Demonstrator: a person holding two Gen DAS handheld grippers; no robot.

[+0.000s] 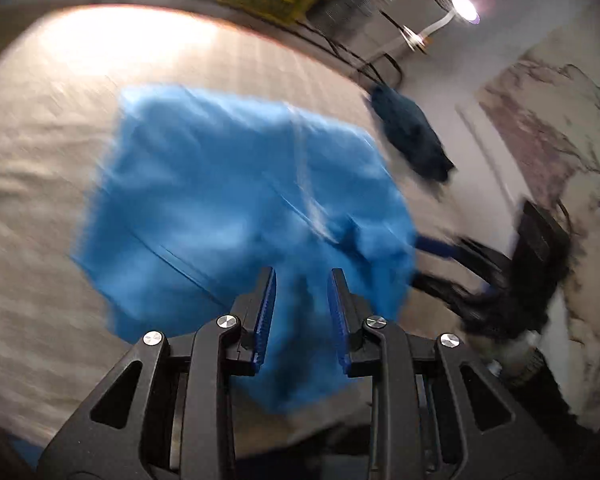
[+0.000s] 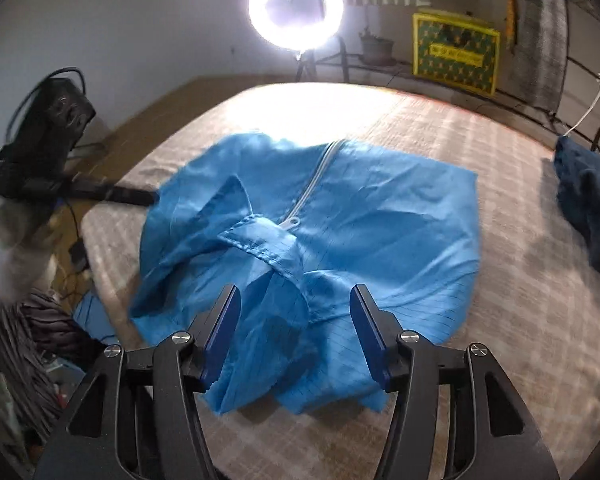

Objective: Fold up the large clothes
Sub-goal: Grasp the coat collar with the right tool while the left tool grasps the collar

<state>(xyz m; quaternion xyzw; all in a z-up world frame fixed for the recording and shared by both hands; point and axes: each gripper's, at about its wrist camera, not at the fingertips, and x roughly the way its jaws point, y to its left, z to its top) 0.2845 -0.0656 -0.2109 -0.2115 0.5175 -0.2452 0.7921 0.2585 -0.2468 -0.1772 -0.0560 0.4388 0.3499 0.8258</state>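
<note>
While both tools hang over the bed, the scene reads so:
Jacket: thin blue jacket (image 2: 332, 232), slick, fine-striped cloth with a white zip (image 2: 314, 184) up the front; it lies rumpled on the bed, ahead of and under both tools.
Left gripper (image 1: 302, 276): black frame, ribbed blue pads, jaws slightly apart; blue cloth shows in the gap, no pad pressing it.
Right gripper (image 2: 294, 294): jaws wide apart over a loose fold, gripping nothing.
Bed (image 2: 520, 280): pale, woven, checked cover, soft and creased.
Beyond: a dark blue bundle (image 2: 588, 196) far right of the right tool; a ring light (image 2: 296, 10) and a yellow-green box (image 2: 456, 54) past the far edge.
Blocking: nothing lies between tools and jacket.
</note>
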